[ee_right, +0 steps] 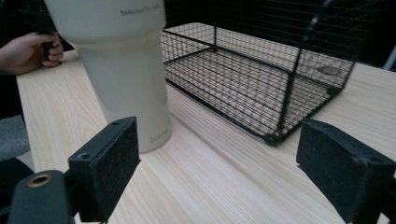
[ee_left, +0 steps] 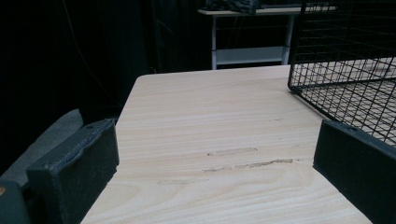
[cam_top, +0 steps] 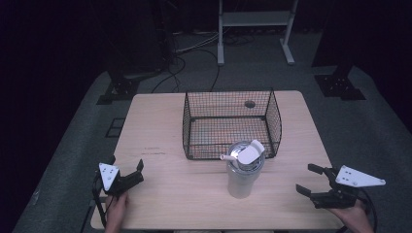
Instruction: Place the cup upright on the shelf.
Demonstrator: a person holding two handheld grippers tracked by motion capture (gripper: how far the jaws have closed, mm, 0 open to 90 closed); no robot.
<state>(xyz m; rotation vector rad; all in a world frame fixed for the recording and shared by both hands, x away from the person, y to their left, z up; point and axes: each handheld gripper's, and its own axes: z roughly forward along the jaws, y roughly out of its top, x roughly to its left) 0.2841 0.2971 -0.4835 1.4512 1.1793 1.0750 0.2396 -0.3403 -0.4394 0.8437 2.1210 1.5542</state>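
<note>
While both grippers rest with jaws apart, holding nothing, at the table's near corners, the upright tumbler point(cam_top: 244, 171) stands just near of the wire basket point(cam_top: 232, 124), left of the nearer right gripper point(cam_top: 309, 179), farther from the left gripper point(cam_top: 132, 171).

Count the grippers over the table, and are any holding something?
2. The left gripper sits at the table's near-left edge, jaws open and empty. The right gripper is at the near-right edge, open too, aimed toward the tumbler. Neither holds anything.
</note>
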